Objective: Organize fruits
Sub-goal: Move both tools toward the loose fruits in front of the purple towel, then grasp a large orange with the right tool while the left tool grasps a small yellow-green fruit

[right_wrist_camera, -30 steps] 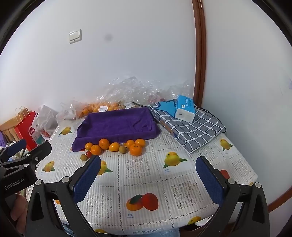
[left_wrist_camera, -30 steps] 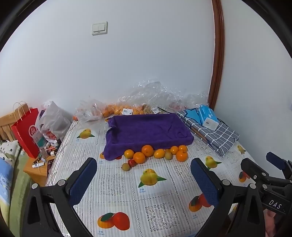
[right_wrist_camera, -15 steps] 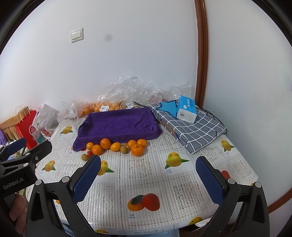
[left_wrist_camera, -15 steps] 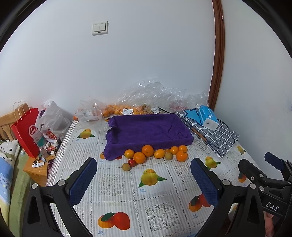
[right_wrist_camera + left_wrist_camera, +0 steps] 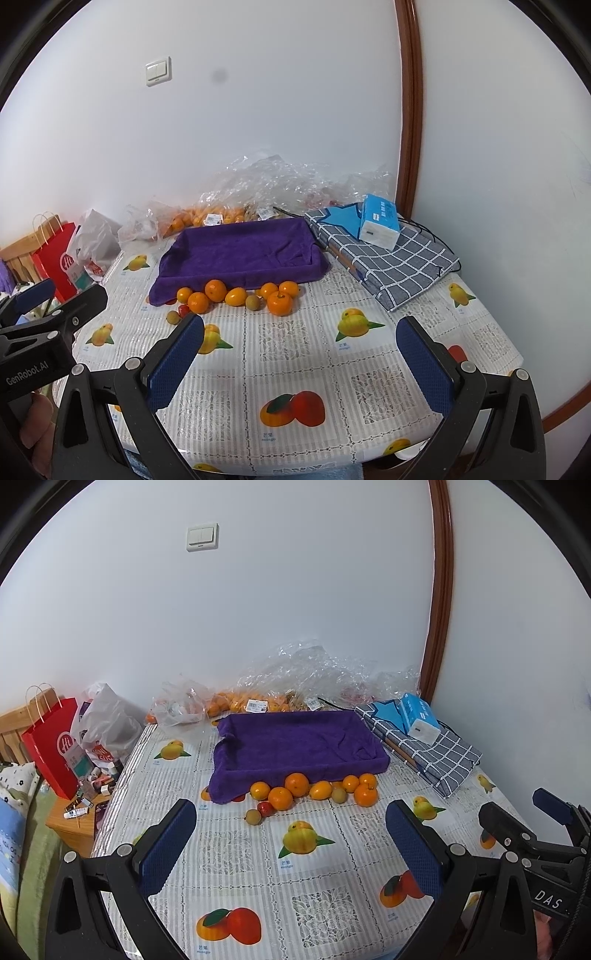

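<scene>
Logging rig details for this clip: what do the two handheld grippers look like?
Both are black plastic frames with silver screws and two fingers faced with textured dark-blue pads. The left gripper, seen from the right wrist view, carries white "GenRobot.AI" lettering; the right gripper, seen from the left wrist view, reads "DAS". No sleeves or cables are visible.

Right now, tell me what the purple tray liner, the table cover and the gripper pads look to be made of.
Purple tray liner: soft terry-like cloth, matte, fuzzy nap and drooping folds.
Table cover: probably vinyl, slight sheen, printed fruit and lace-pattern panels.
Pads of the left hand-held gripper: likely rubber, blue, dotted grip texture.
</scene>
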Demonstrator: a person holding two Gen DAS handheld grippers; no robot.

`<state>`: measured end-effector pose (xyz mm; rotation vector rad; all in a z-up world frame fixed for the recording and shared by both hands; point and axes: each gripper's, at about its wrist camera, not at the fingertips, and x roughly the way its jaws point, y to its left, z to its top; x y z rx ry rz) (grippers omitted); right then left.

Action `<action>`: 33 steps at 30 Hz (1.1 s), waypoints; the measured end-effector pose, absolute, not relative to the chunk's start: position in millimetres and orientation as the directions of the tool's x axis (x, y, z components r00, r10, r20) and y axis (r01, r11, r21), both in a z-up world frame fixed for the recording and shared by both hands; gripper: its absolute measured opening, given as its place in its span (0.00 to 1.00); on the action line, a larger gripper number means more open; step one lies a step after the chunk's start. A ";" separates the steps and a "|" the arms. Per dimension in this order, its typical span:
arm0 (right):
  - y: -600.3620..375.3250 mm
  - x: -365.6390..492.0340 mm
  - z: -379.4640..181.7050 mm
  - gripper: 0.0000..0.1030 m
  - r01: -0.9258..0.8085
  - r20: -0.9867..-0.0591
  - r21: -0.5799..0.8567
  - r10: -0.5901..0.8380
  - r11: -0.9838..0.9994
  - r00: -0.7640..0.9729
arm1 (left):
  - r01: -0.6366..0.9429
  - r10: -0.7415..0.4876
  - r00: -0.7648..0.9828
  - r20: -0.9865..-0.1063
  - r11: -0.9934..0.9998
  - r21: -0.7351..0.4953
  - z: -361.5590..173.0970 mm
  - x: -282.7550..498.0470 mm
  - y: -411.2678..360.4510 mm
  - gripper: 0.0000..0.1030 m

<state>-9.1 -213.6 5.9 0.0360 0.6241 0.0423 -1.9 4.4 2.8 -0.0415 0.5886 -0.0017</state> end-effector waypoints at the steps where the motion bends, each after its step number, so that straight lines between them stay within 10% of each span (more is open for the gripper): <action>1: -213.6 -8.9 6.0 1.00 -0.029 -0.583 0.045 0.050 0.999 0.811 | -0.011 -0.011 0.835 -0.550 0.999 -0.036 2.9 -2.3 3.7 1.00; 33: -203.4 7.8 -12.8 1.00 -0.087 -0.577 0.027 0.086 0.996 0.812 | -0.059 0.073 0.830 -0.553 0.997 0.043 -3.5 13.0 19.3 1.00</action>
